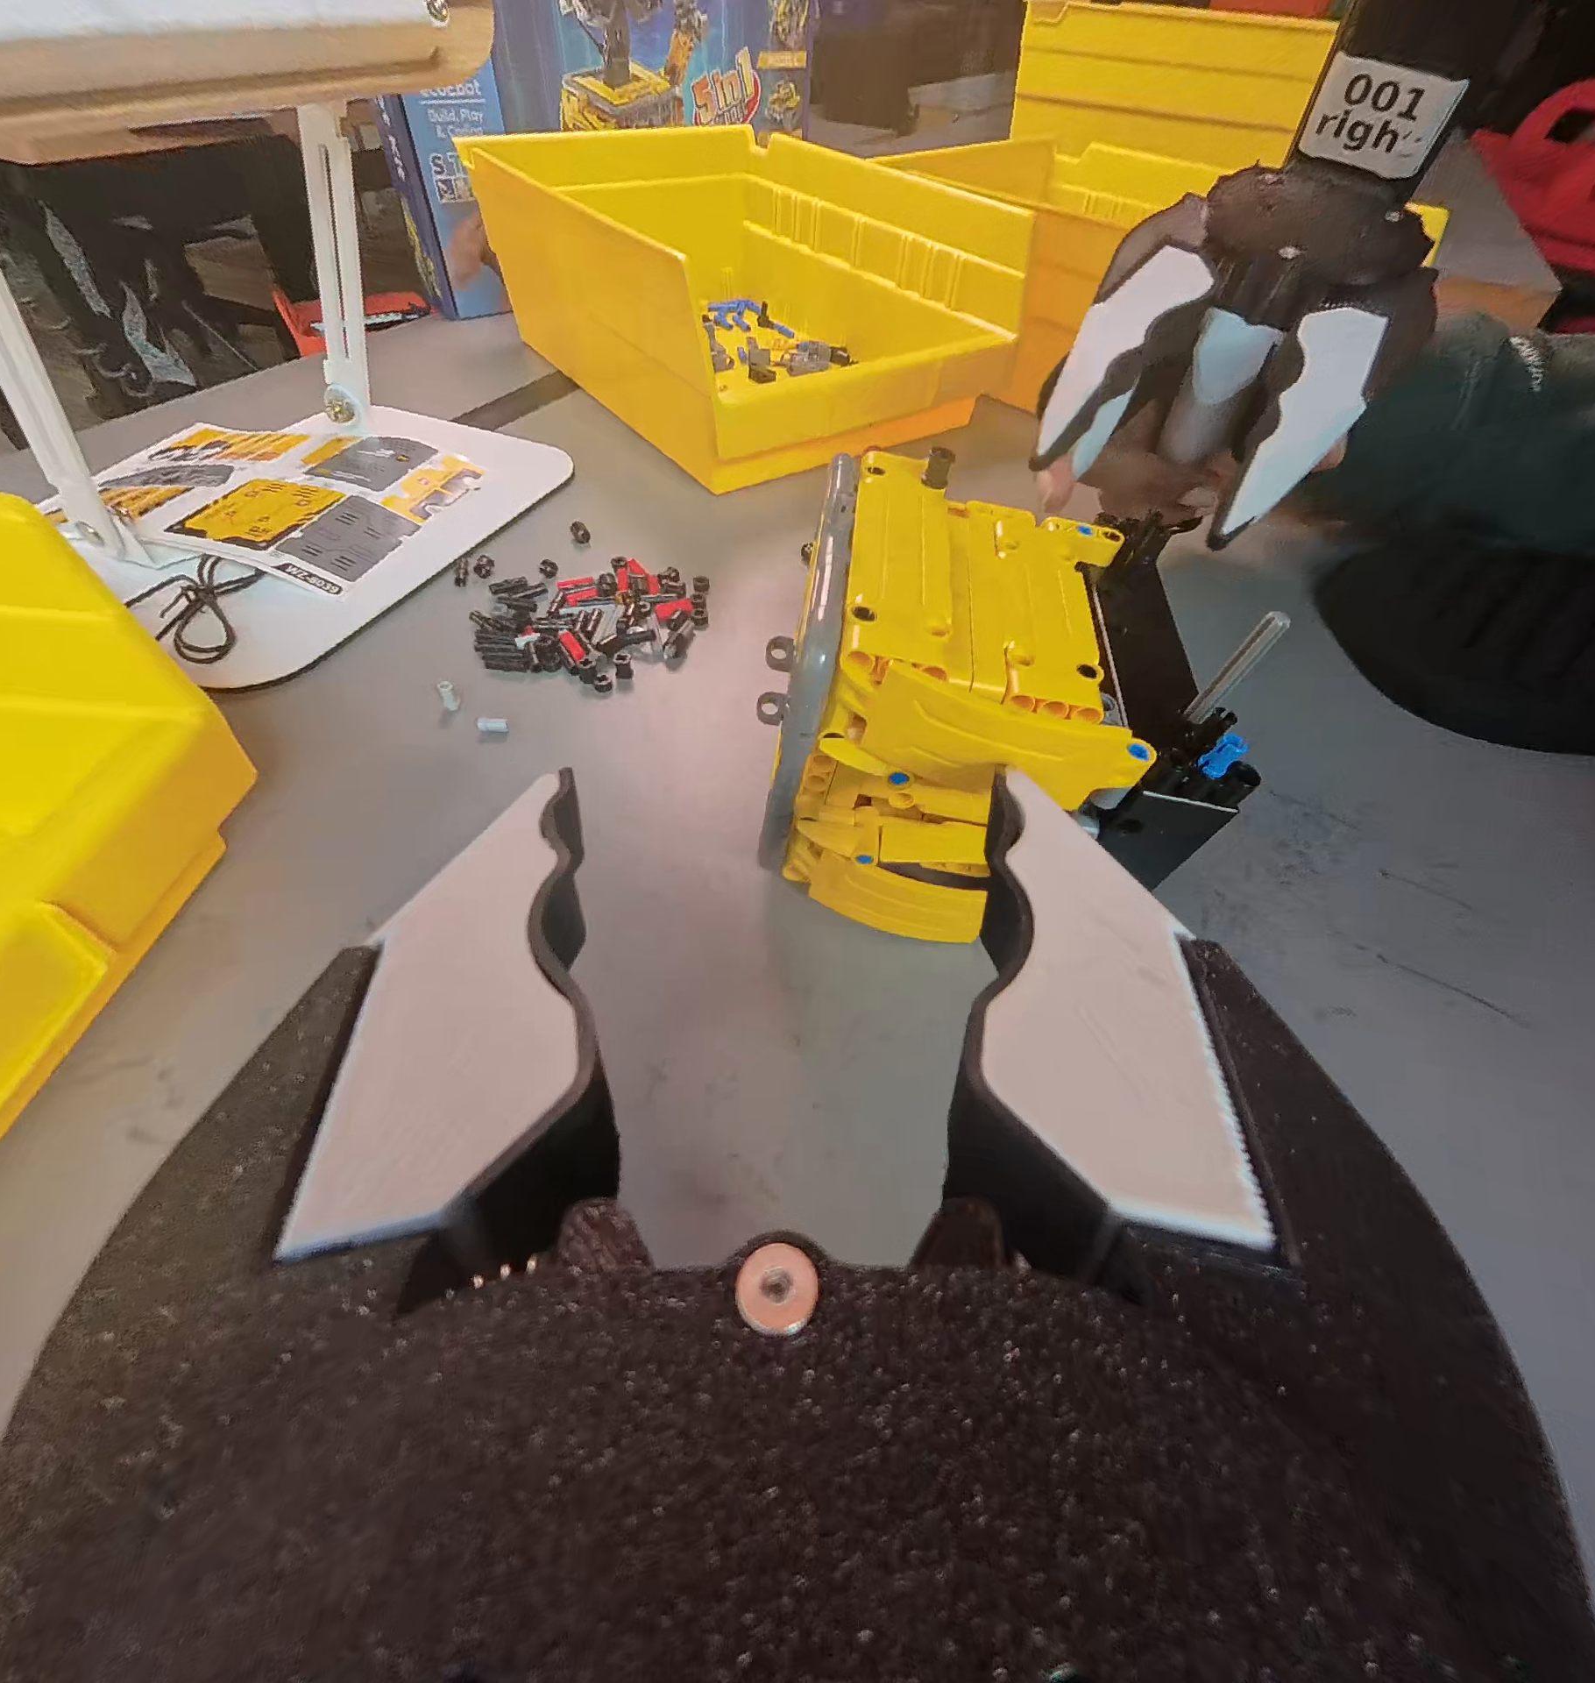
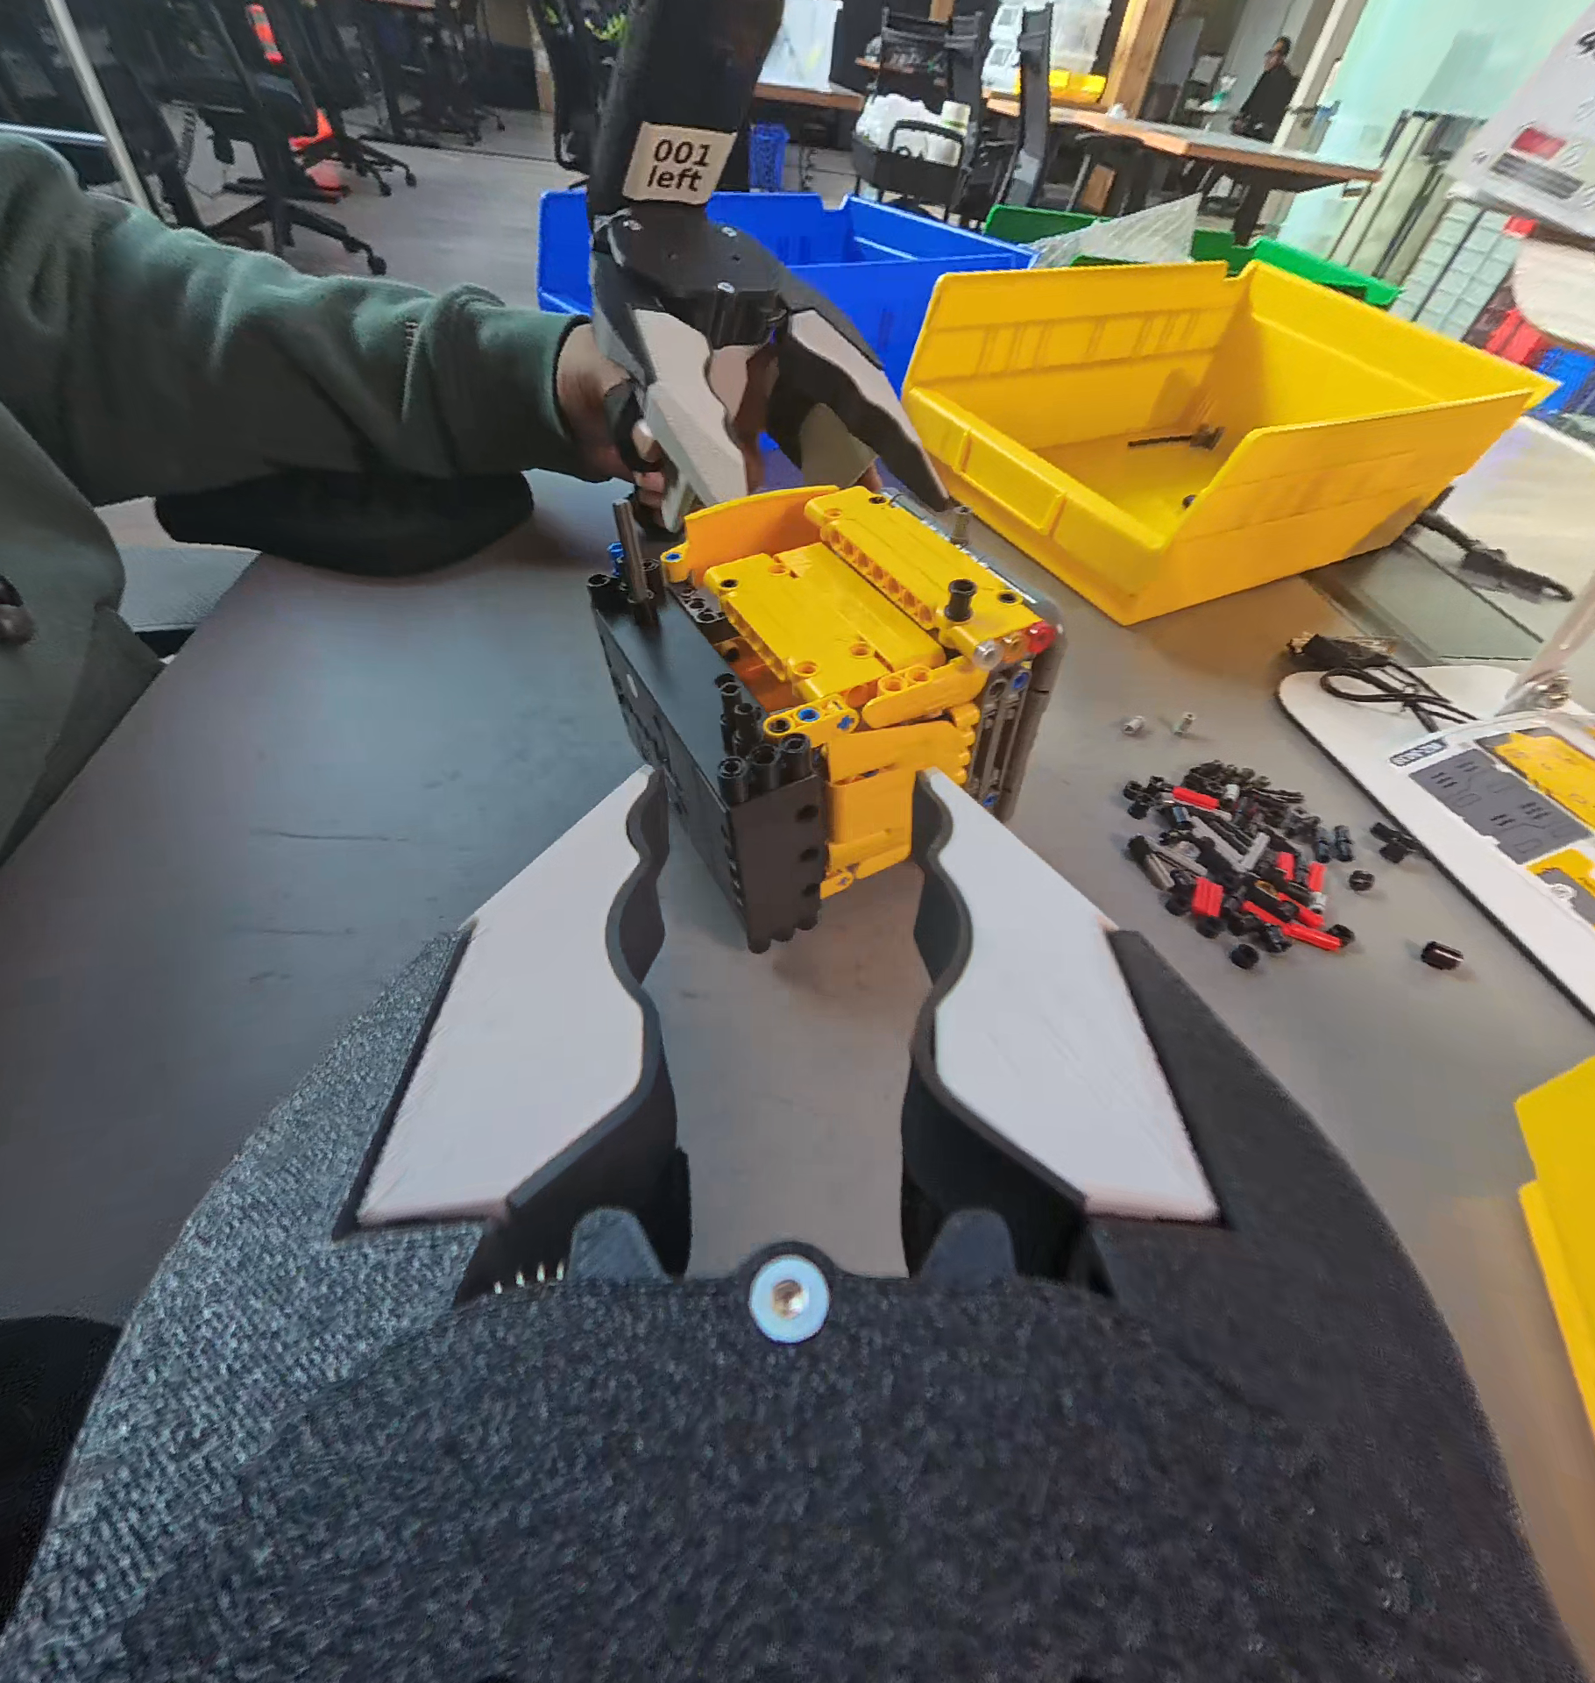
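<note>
Yellow and black toy-brick model (image 1: 958, 674) stands on a grey table (image 1: 648, 820), between the two grippers. Left gripper (image 1: 780, 801) sits low beside the model, fingers spread wide and holding nothing; its right-hand fingertip (image 1: 1017, 810) is just against the model's yellow side. Right gripper (image 2: 780, 792) faces the model's black corner from the opposite side, fingers likewise apart and empty. A heap of small black and red pins (image 1: 584, 619) lies near the model. Beyond it are a yellow bin (image 1: 867, 382) holding a few small parts, and a printed instruction sheet (image 1: 293, 510).
</note>
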### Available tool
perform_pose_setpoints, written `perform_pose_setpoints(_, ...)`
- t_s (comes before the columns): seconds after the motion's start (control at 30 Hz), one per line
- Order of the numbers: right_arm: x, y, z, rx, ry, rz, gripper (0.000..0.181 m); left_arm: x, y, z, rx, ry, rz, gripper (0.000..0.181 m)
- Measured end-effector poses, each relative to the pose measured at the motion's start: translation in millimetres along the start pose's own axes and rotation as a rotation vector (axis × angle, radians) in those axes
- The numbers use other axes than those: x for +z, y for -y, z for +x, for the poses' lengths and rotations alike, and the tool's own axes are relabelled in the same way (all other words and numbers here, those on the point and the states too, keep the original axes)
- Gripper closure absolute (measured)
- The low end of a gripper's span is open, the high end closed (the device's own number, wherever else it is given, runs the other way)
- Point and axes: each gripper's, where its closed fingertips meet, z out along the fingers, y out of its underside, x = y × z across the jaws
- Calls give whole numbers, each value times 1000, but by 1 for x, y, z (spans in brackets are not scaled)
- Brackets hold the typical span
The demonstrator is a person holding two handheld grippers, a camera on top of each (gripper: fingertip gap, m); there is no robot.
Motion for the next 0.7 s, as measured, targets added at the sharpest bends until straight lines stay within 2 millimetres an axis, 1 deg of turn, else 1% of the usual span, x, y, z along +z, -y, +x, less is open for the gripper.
perform_pose_setpoints(0.07, 1, -7, 7, -35, -49, -35, 123, -1, 4, 8, -9, -51, 25, 87)
perform_pose_setpoints(0.1, 4, -12, 8, -56, -62, -57, 119, -2, 5, 15, -19, -93, 30, 84)
perform_pose_setpoints(0.13, 7, -14, 5, -66, -58, -67, 116, -3, 5, 23, -28, -145, 26, 81)
perform_pose_setpoints(0.2, 15, -16, -2, -64, -38, -72, 111, -2, 2, 41, -32, -234, -6, 71)
perform_pose_setpoints(0.27, 23, -19, -7, -100, -47, -98, 108, 5, -9, 51, 17, -238, -77, 62)
perform_pose_setpoints(0.33, 29, -22, -5, -140, -88, -126, 109, 15, -15, 58, 64, -215, -123, 59)
perform_pose_setpoints(0.37, 32, -23, -4, -161, -109, -138, 112, 21, -16, 58, 81, -192, -134, 59)
perform_pose_setpoints(0.4, 34, -24, -4, -186, -125, -145, 120, 27, -18, 56, 99, -159, -146, 61)
perform_pose_setpoints(0.43, 36, -23, -5, -212, -140, -146, 128, 32, -19, 54, 120, -127, -161, 59)
perform_pose_setpoints(0.5, 38, -24, -2, -252, -180, -159, 129, 38, -19, 54, 145, -98, -171, 54)
perform_pose_setpoints(0.6, 39, -24, -1, -324, -228, -167, 132, 41, -18, 54, 194, -85, -172, 54)
perform_pose_setpoints(0.7, 41, -24, 3, -438, -307, -199, 134, 40, -19, 47, 340, -24, -184, 54)
